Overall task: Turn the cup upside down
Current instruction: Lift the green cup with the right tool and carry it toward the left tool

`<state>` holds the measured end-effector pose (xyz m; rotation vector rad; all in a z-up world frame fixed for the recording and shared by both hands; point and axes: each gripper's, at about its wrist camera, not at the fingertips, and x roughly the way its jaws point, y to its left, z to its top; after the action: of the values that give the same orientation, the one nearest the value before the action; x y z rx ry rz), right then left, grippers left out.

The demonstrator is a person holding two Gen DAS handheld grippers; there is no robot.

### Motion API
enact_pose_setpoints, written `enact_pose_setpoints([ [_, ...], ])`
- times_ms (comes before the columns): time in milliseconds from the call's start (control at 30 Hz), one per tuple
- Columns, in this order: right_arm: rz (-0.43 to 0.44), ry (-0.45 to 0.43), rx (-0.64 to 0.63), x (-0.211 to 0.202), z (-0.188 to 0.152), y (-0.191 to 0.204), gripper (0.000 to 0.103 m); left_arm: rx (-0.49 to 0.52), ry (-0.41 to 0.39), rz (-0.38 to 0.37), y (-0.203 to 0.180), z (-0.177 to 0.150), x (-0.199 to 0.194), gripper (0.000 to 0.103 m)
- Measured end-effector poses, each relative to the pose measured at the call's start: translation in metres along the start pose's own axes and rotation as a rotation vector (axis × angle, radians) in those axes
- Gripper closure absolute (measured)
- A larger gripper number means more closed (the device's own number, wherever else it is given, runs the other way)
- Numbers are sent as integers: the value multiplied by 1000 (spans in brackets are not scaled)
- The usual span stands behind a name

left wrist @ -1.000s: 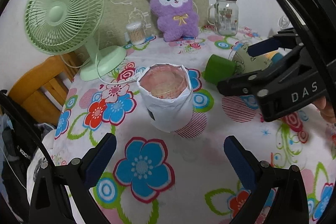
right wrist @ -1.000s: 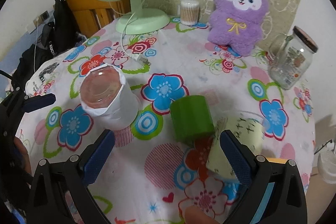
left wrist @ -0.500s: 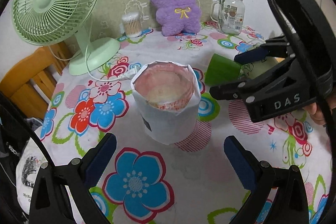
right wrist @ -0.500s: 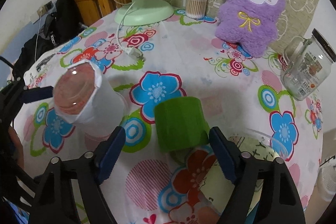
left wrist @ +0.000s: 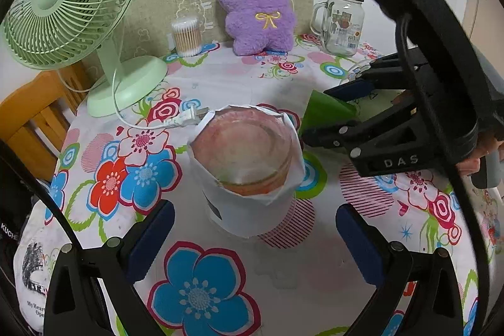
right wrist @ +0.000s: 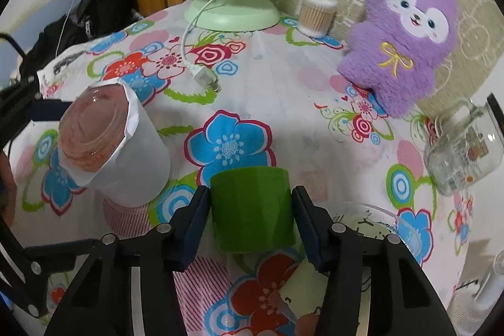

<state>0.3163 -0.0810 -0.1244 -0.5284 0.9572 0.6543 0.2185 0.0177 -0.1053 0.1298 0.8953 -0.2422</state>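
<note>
A green cup (right wrist: 252, 207) lies on its side on the flowered tablecloth (right wrist: 283, 90). My right gripper (right wrist: 250, 210) has its two blue-padded fingers (right wrist: 195, 219) pressed on either side of the cup. In the left wrist view the green cup (left wrist: 327, 112) shows partly behind the right gripper (left wrist: 343, 111). My left gripper (left wrist: 252, 238) is open and empty, its fingers just in front of a paper-wrapped glass jar (left wrist: 249, 169) with pinkish contents.
A green desk fan (left wrist: 69, 2) with its loose plug (left wrist: 186, 118), a cotton-swab tub (left wrist: 186, 37), a purple plush toy (left wrist: 258, 5) and a glass mug jar (left wrist: 341, 21) stand at the back. A clear plastic cup (right wrist: 378, 229) lies right of the green cup.
My right gripper moved forward and closed its fingers around the green cup. My left gripper moved closer to the paper-wrapped jar and stayed open.
</note>
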Motion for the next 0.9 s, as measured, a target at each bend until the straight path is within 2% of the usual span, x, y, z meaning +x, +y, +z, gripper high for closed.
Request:
enact_pose_setpoints([
  [167,-15,2,-29,4,0,2,48,-3,3,9,3,0,1,0],
  [400,25,-10,14,-5,-1,-1,49,-8,-5,15,7,-1,-3,0],
  [667,33,-46,33,-35,-5,12,48,-16,-15,-2,3,-1,-13,0],
  [900,61,-72,24,-66,-20,39,48,14,-28,-7,-12,-11,-35,0],
])
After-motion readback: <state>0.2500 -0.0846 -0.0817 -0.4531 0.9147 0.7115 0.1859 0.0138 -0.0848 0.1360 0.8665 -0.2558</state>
